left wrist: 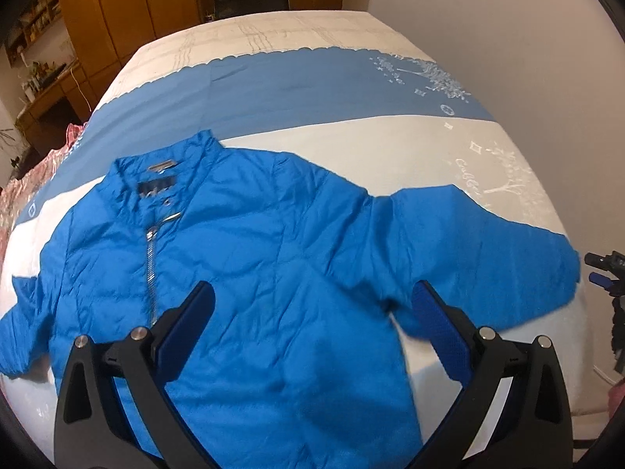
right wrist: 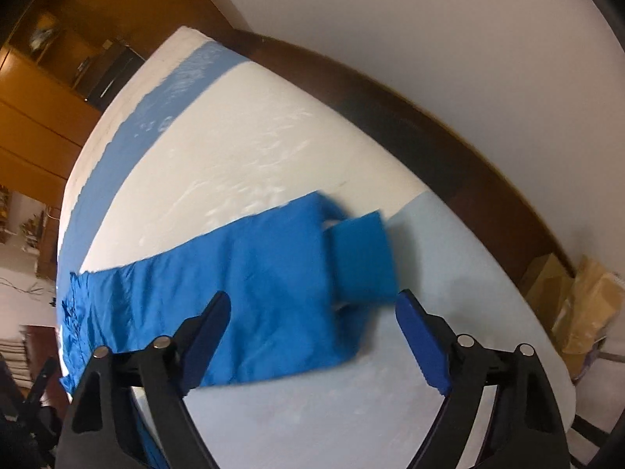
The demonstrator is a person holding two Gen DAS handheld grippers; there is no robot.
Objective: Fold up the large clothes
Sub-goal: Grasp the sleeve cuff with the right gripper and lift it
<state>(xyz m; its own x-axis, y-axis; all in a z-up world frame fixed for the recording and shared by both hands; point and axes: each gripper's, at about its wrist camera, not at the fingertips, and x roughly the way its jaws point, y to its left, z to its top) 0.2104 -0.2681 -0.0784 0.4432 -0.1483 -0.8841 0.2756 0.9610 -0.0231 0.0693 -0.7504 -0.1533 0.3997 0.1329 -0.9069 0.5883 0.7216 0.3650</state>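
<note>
A bright blue zip jacket (left wrist: 254,273) lies flat, front up, on the bed, collar away from me, both sleeves spread out. My left gripper (left wrist: 312,297) is open above the jacket's chest and holds nothing. In the right wrist view the jacket's sleeve (right wrist: 250,285) stretches across the bed with its knit cuff (right wrist: 363,258) at the end. My right gripper (right wrist: 312,308) is open just above the sleeve near the cuff, empty. The right gripper's tip also shows at the far right edge of the left wrist view (left wrist: 601,269).
The bed cover (left wrist: 351,90) is white with blue bands and embroidery. A white wall (left wrist: 488,19) runs along the bed's right side. Wooden cabinets (left wrist: 117,11) stand beyond the bed. A pink cloth (left wrist: 23,191) lies at the left edge. A dark wooden bed frame (right wrist: 429,144) and cardboard boxes (right wrist: 578,305) sit by the wall.
</note>
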